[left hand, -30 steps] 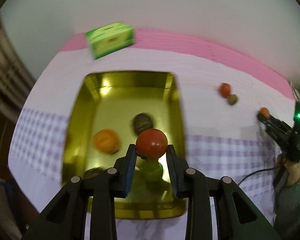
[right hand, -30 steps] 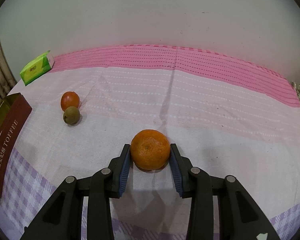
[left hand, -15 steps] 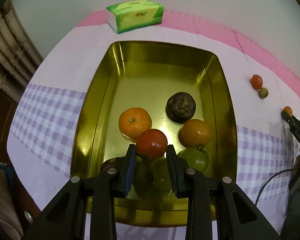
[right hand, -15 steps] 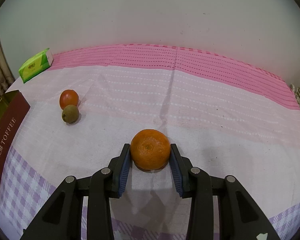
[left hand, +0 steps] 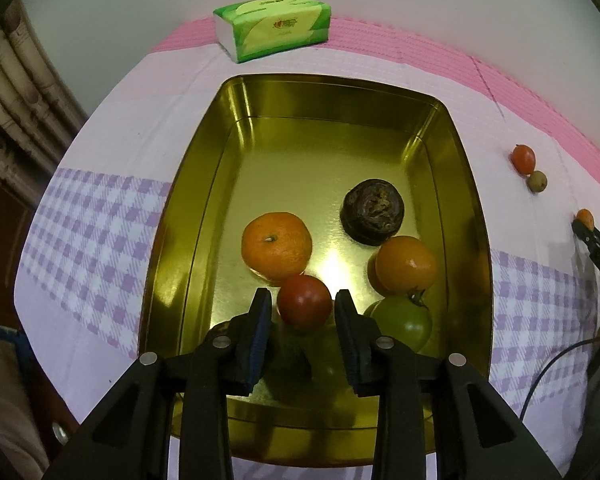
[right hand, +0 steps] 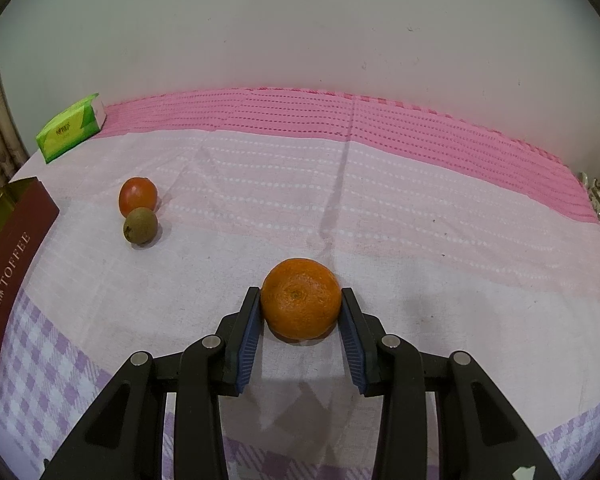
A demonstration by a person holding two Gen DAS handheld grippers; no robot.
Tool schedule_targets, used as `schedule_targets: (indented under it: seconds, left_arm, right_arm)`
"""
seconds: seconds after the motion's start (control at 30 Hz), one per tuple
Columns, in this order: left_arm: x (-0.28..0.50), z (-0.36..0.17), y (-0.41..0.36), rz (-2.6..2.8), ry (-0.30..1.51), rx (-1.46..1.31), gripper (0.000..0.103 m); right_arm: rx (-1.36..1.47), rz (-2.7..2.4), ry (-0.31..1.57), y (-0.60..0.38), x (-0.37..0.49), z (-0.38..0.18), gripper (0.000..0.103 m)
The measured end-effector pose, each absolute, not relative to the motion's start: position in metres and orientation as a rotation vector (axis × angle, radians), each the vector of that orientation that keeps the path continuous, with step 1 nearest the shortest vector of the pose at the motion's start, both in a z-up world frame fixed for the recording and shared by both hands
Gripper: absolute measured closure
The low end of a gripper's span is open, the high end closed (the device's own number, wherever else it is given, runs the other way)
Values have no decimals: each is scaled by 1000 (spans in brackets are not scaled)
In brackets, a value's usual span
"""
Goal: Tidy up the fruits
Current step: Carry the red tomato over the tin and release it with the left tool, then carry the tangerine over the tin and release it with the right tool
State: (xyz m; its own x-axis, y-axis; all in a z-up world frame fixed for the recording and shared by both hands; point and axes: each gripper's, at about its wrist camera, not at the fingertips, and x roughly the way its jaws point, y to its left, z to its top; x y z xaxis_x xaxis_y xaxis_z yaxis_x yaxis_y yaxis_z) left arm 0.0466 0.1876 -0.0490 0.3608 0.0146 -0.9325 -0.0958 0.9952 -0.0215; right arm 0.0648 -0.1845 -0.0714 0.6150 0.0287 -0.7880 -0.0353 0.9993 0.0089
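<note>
In the left wrist view my left gripper (left hand: 300, 314) stands open over the gold tin (left hand: 474, 208); a red tomato (left hand: 305, 307) lies loose between the fingers. In the tin lie two oranges (left hand: 277, 247), a dark wrinkled fruit (left hand: 372, 211) and a green tomato (left hand: 402, 322). In the right wrist view my right gripper (right hand: 300, 308) is shut on an orange (right hand: 301, 304) just above the cloth. A red tomato (right hand: 137, 196) and a small brown-green fruit (right hand: 140, 225) lie together on the cloth to its left.
A green tissue pack (left hand: 272, 28) lies behind the tin near the wall; it also shows in the right wrist view (right hand: 70, 127). The tin's brown side (right hand: 8, 280) is at the left edge. The pink and purple-checked tablecloth (right hand: 420, 208) covers the table.
My left gripper moved forward over the tin and lower, then opened; the red tomato now sits loose between the fingers. The right gripper keeps the orange and has barely moved.
</note>
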Motion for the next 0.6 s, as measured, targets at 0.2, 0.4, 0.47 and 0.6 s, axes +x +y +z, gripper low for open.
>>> schedule_targets:
  seconds: [0.2,0.4,0.47,0.6]
  left_arm:
    - [42,-44,192,76,1186,-78,59]
    - [32,-27,191,87,1133,-43,47]
    - [28,-20,192,91,1110,-34,42]
    - [17,-6,197,107,1062,-18,42]
  right_arm:
    - [-39,34,912,-184,63,-71,68]
    - [1,45,927,-179,60,-59,68]
    - [25,72,920,-173,58,-48,68]
    - [38,177,894,-141,51,-25,68]
